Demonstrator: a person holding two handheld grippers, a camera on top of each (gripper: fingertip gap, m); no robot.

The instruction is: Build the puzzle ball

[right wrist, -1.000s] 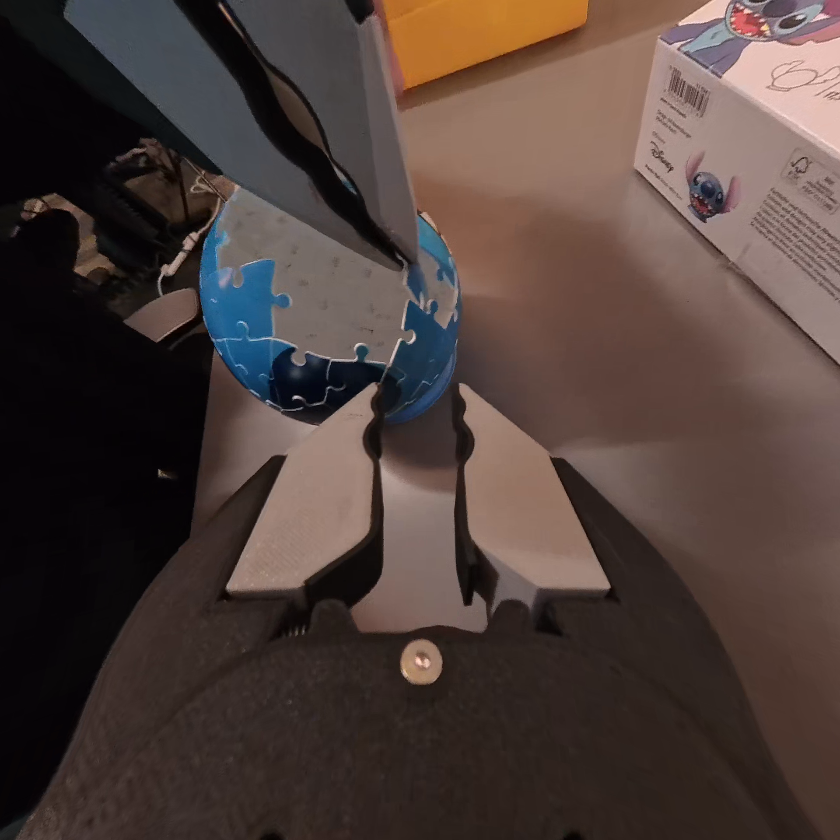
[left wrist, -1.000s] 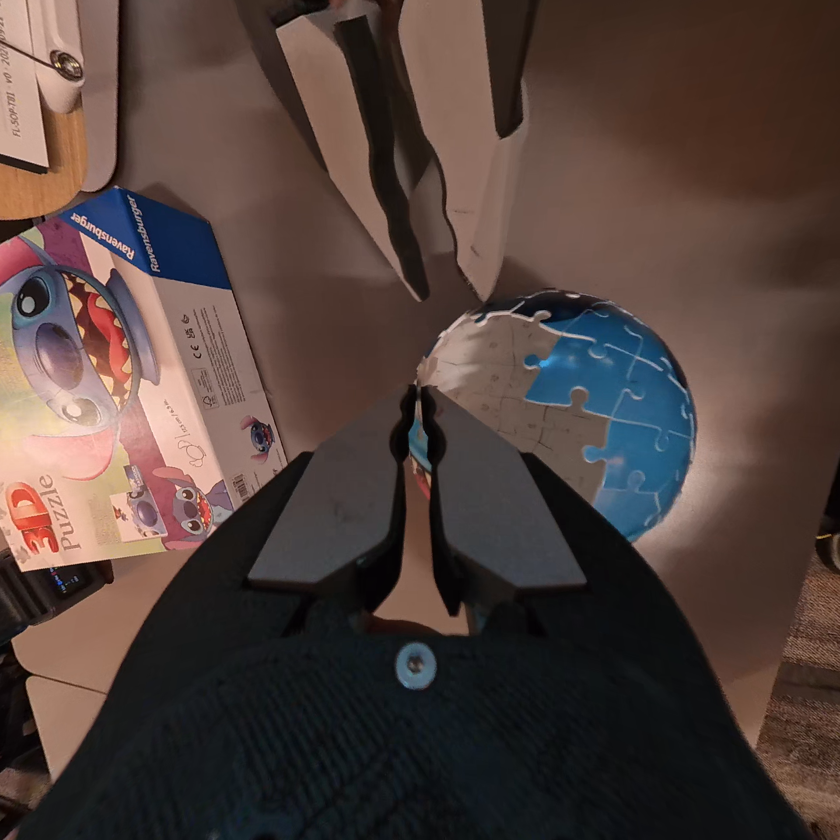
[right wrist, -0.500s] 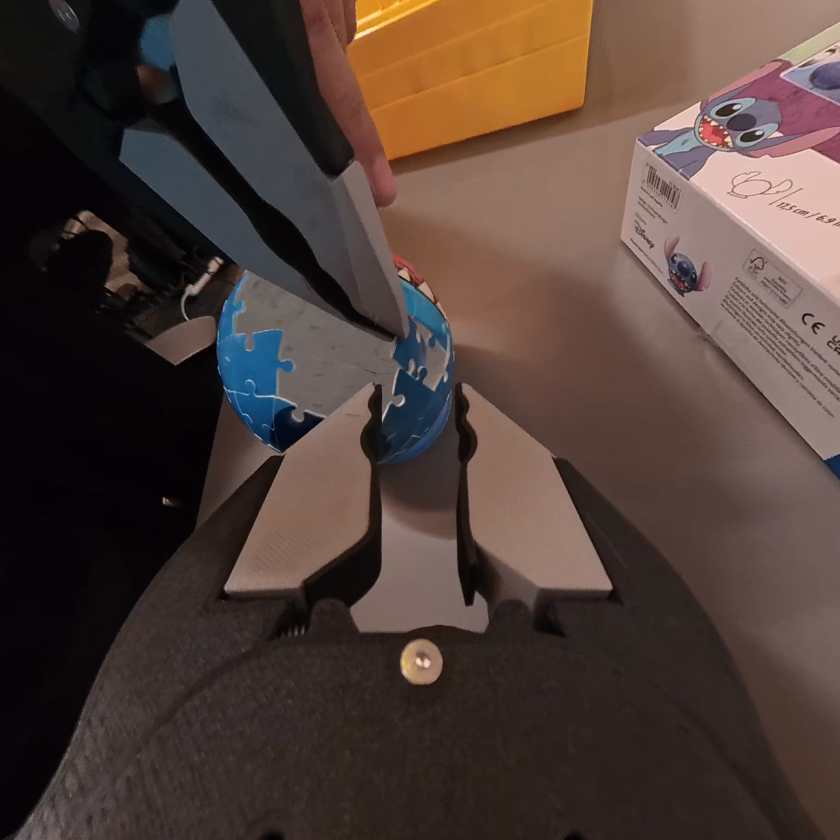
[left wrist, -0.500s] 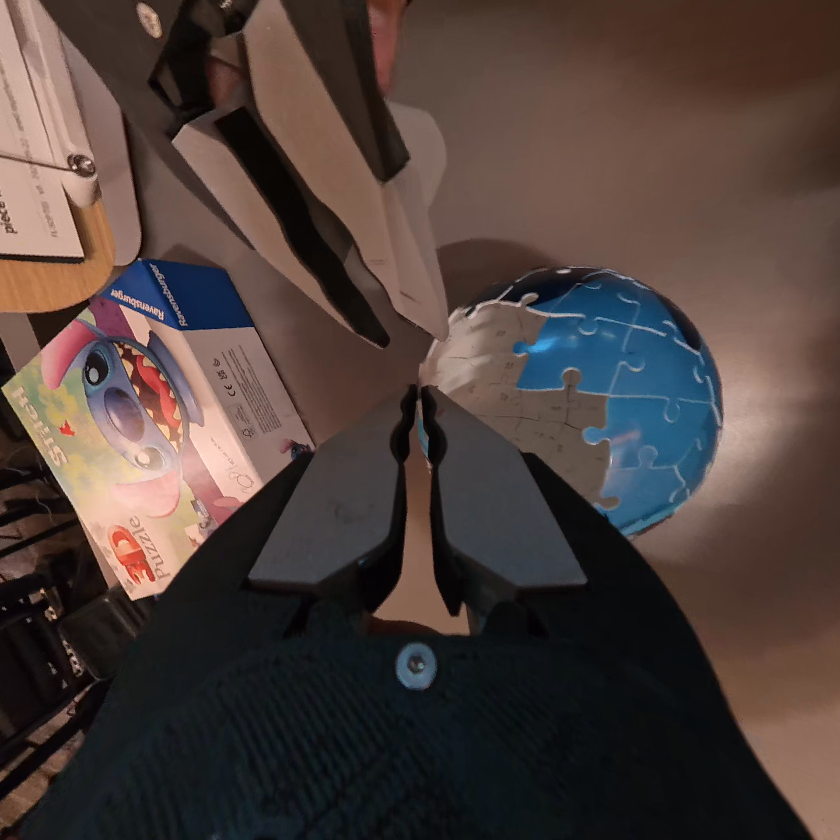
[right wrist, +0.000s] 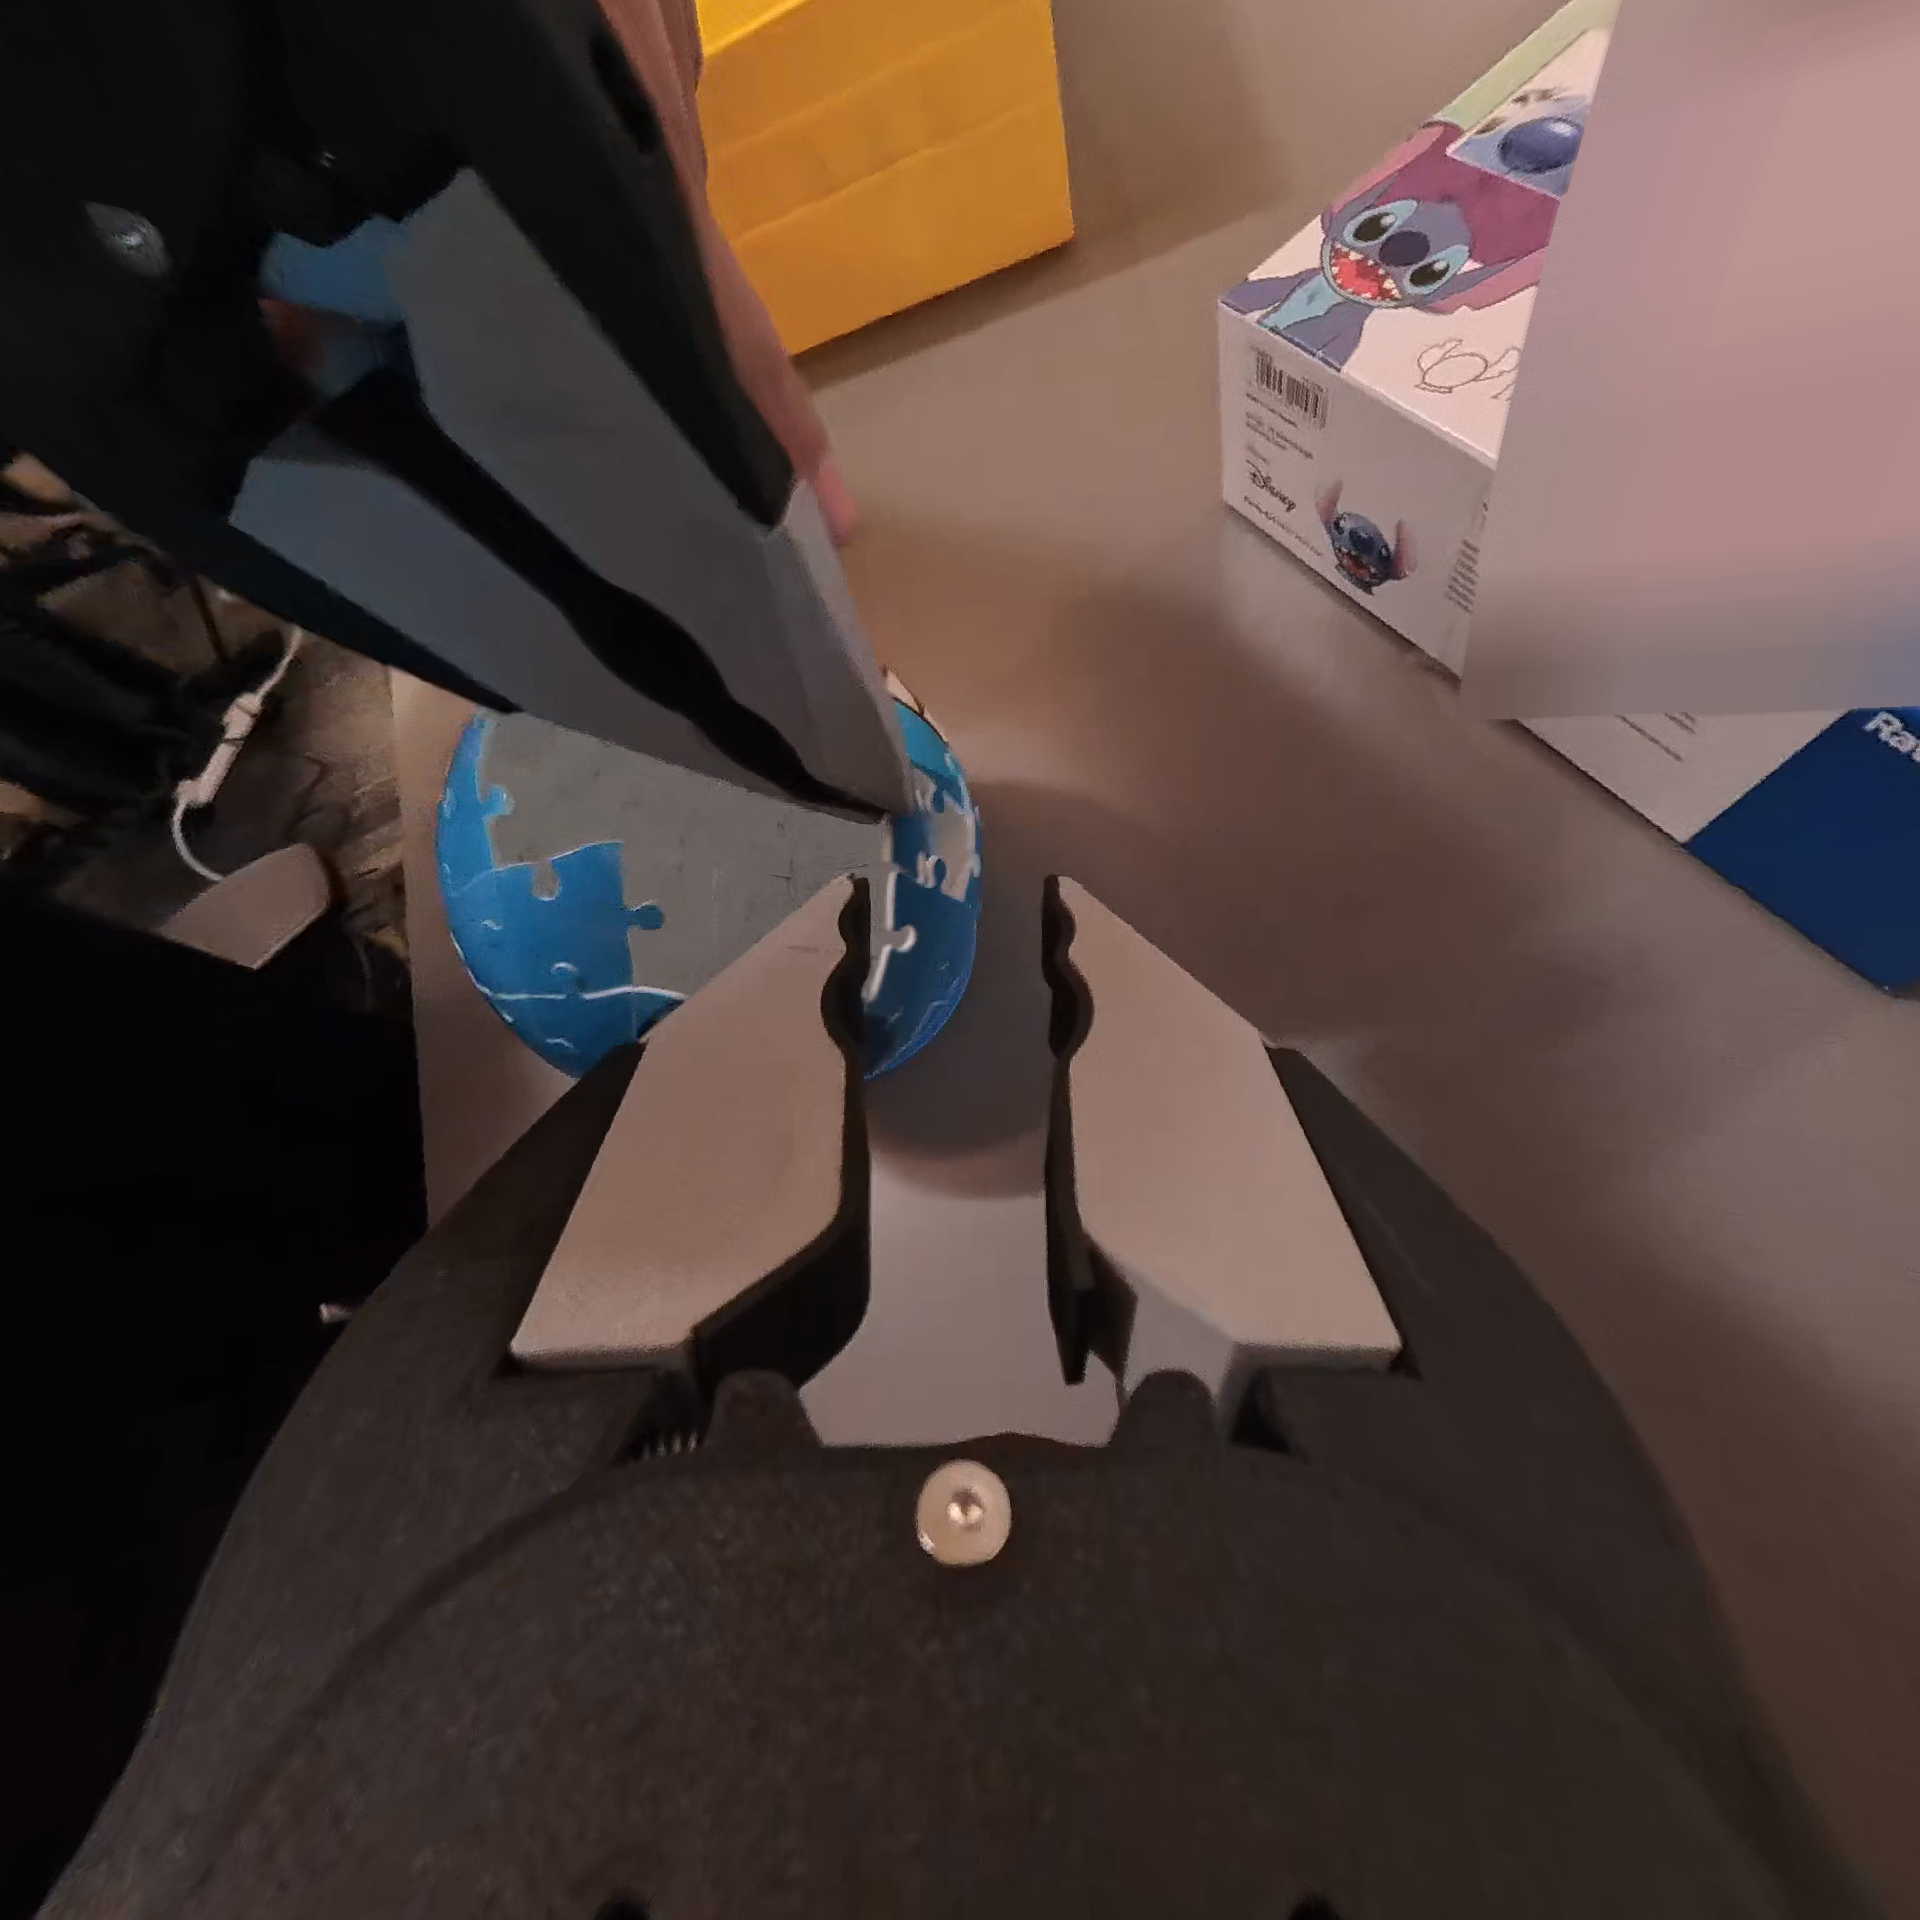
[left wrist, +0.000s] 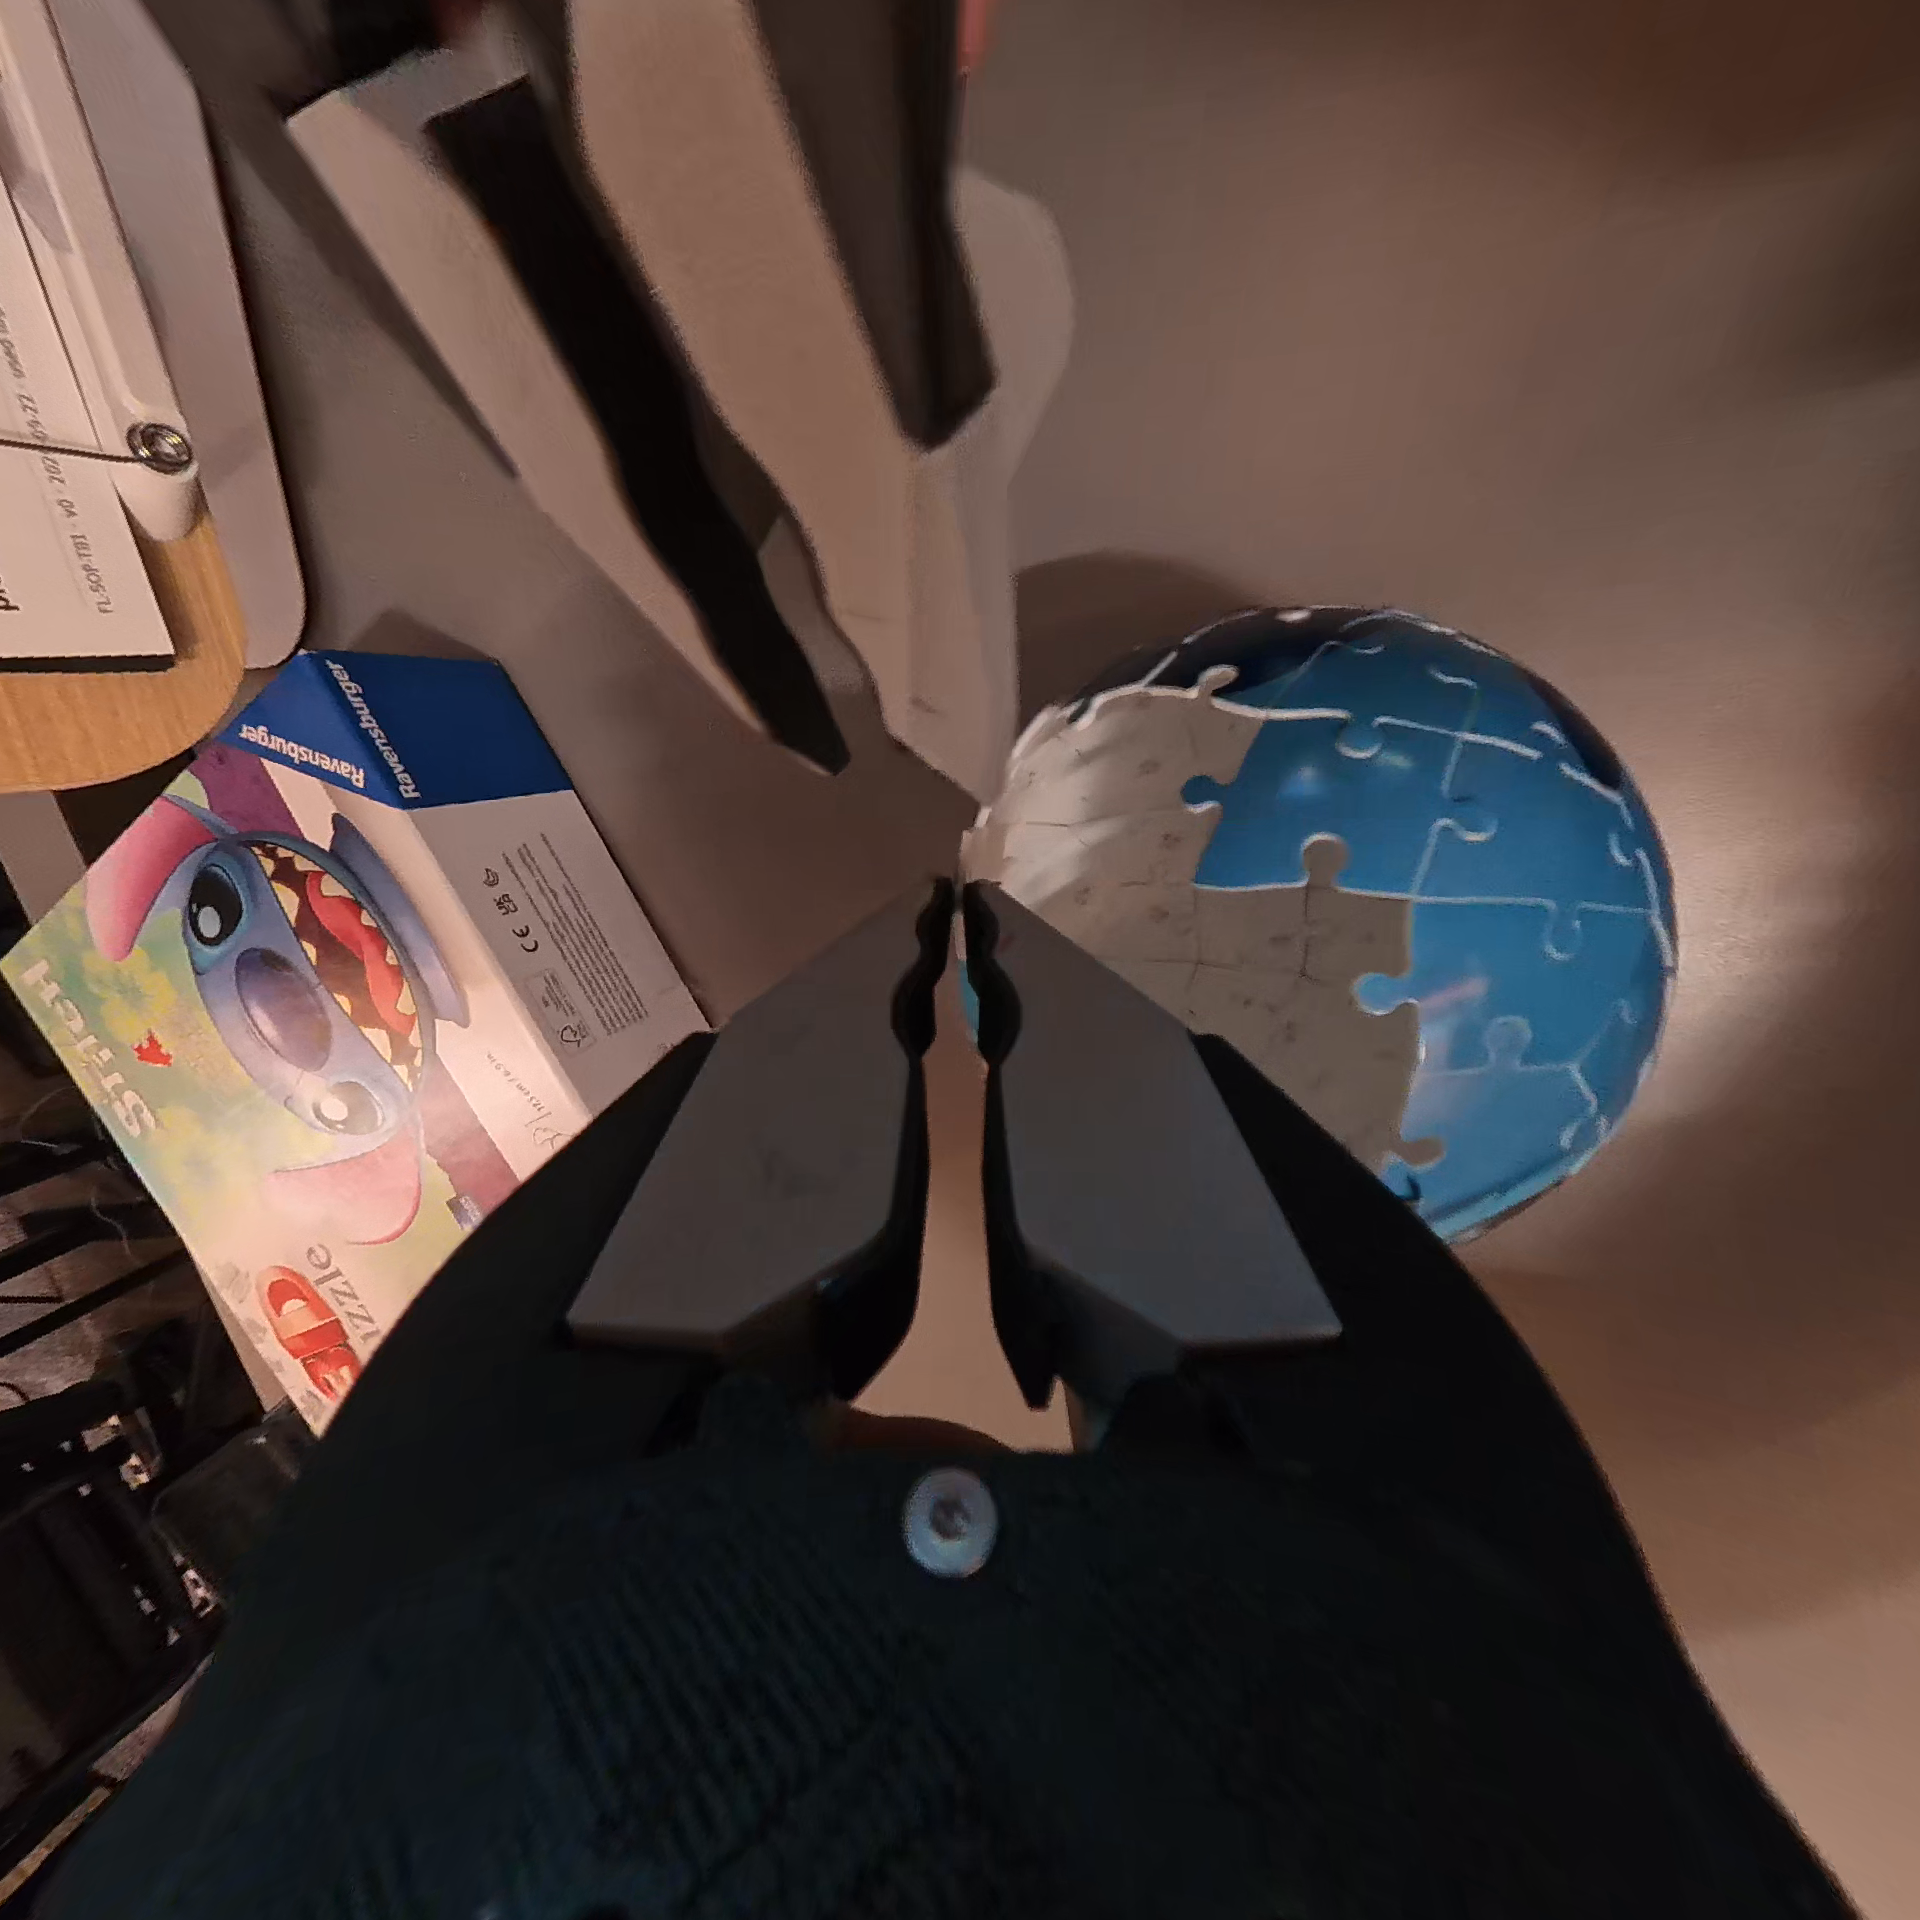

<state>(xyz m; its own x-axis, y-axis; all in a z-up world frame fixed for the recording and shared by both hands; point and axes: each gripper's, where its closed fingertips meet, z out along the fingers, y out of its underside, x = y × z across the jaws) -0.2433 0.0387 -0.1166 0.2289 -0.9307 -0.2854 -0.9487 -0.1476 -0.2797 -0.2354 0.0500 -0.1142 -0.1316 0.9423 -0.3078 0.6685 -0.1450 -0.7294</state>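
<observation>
The puzzle ball [left wrist: 1382, 914] sits on the grey counter [left wrist: 1455, 364], a partly built shell with blue pieces outside and a pale inner face showing. The left gripper [left wrist: 954, 896] has its jaws nearly together, pinching the shell's rim; whether it truly clamps the edge is hard to tell. The right gripper [right wrist: 951, 888] has its jaws apart, empty, its left finger just beside the ball [right wrist: 582, 935]. The puzzle box [left wrist: 343, 997] lies near on the left. The risk, as I judge it: the thin rim hold could pop pieces loose, or the round shell could roll away if the right gripper nudges it sideways
</observation>
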